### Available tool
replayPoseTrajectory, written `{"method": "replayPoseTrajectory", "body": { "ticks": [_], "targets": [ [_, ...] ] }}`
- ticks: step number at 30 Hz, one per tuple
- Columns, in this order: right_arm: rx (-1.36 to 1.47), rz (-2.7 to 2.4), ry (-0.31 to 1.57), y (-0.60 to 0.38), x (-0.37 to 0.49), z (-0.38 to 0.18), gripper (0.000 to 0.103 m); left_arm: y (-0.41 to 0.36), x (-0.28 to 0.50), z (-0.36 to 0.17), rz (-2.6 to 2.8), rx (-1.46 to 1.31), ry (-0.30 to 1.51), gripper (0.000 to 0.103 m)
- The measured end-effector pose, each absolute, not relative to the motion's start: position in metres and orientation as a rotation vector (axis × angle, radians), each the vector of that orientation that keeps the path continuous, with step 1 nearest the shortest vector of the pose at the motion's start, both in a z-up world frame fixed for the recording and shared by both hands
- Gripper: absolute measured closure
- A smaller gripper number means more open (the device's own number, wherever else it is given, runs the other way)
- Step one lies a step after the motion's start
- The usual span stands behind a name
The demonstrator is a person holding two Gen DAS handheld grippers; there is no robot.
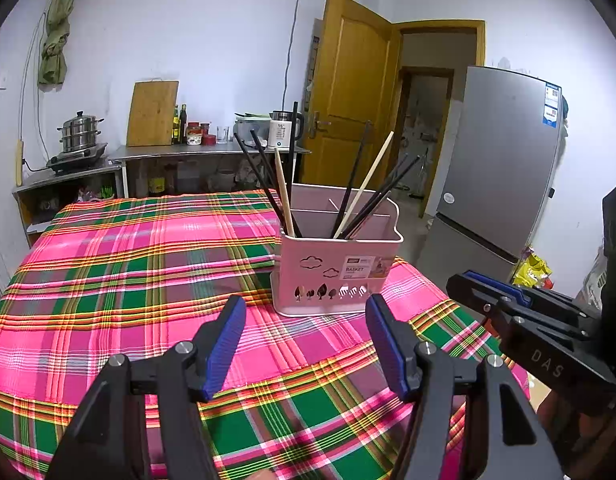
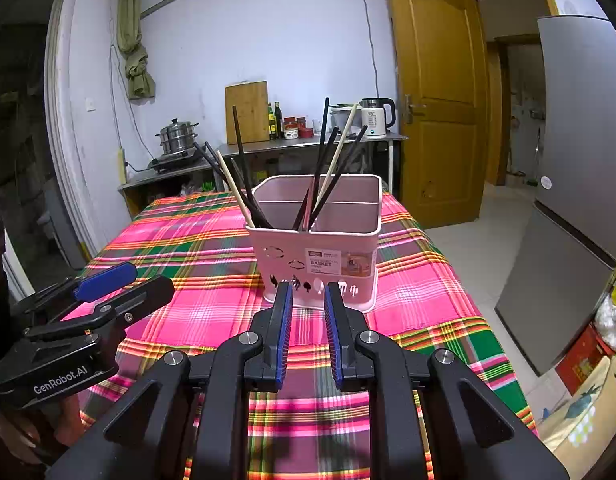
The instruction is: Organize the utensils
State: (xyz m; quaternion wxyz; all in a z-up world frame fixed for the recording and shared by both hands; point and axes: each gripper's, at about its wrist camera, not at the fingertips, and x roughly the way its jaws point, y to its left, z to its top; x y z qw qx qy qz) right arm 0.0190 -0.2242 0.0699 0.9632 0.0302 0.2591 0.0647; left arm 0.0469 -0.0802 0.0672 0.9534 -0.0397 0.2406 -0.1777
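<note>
We see a pink utensil basket (image 1: 335,268) standing upright on the counter (image 1: 108,280), which is covered by a pink, green and orange plaid cloth (image 2: 212,264). The basket sits toward the far right part of the cloth in the left wrist view, and near the middle in the right wrist view. Inner dividers split it into compartments. Black chopsticks (image 1: 264,176) and a pale wooden chopstick (image 1: 284,196) lean out of the front left compartment. More black chopsticks (image 2: 321,168) and a second pale chopstick (image 2: 339,148) rise near the middle divider; we cannot tell which compartment holds each.

Left gripper (image 1: 306,316): its fingers (image 1: 224,344) stand wide apart, nothing between them, hanging above the cloth just short of the basket's front. We note the blue pads facing each other with bare cloth in the gap.

Right gripper (image 2: 308,304): fingers (image 2: 282,332) set closer together, a narrow gap between the blue pads, nothing gripped. The tips sit just before the basket's lower front wall; we cannot tell whether they touch it.

Each gripper shows in the other's view, side by side and apart. A hand (image 2: 12,436) is partly visible at the lower left edge of the right wrist view.

Behind: a steel shelf (image 1: 212,150) with a cutting board (image 1: 152,114), bottles, a kettle (image 2: 377,116), a stacked steamer pot (image 1: 80,132). A wooden door (image 2: 435,92) stands open; a grey fridge (image 1: 503,160) is at right.
</note>
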Motion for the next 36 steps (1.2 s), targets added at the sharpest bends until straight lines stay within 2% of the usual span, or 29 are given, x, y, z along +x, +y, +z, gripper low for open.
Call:
{"method": "replayPoseTrajectory", "body": {
  "ticks": [36],
  "targets": [
    [0.062,0.128,0.538,-0.2274,0.0191,0.0635,0.086,-0.0851,0.0452,0.0592,-0.364,-0.06,0.503,0.039]
  ]
}}
